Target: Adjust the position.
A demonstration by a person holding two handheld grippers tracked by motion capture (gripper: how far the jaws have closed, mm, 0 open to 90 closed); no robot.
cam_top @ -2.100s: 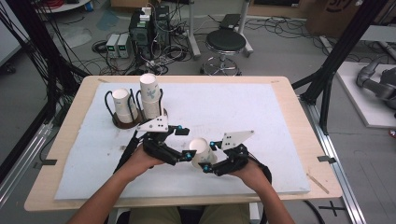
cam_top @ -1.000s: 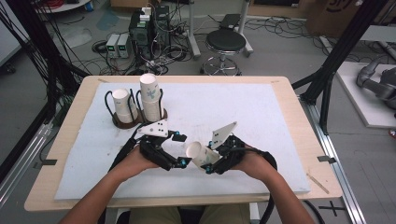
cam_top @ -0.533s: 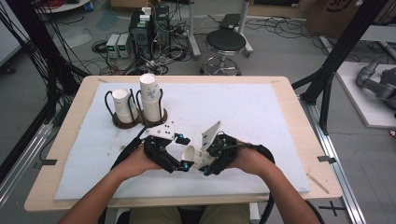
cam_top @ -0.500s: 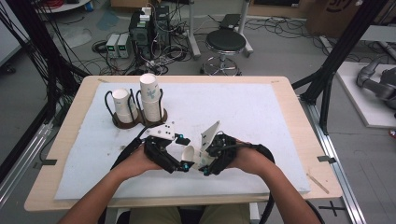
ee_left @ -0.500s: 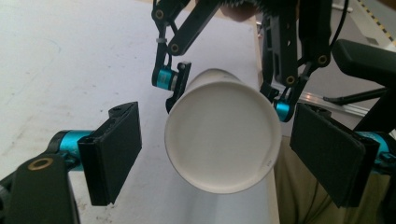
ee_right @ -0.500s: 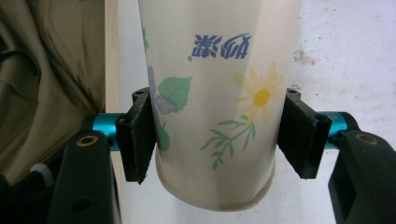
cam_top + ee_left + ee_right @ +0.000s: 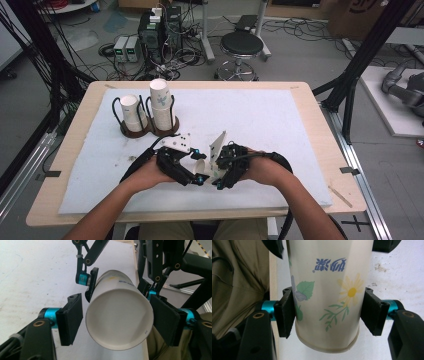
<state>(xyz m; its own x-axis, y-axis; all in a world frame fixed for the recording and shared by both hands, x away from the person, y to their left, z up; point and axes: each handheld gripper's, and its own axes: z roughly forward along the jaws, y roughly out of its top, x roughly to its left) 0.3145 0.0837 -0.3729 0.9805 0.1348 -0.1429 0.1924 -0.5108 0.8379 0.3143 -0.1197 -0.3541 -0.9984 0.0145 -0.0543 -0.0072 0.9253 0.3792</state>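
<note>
Cup transfer is midway: the right gripper clenches the paper cup while the left gripper's jaws, just closing, bracket its base, the holders at ten o'clock on the surface awaiting it.

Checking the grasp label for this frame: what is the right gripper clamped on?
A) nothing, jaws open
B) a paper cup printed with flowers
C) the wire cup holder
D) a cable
B. In the right gripper view both pads press the sides of the paper cup, which has a daisy and leaves printed on it; the high view shows the right gripper holding that cup above the table.
</note>
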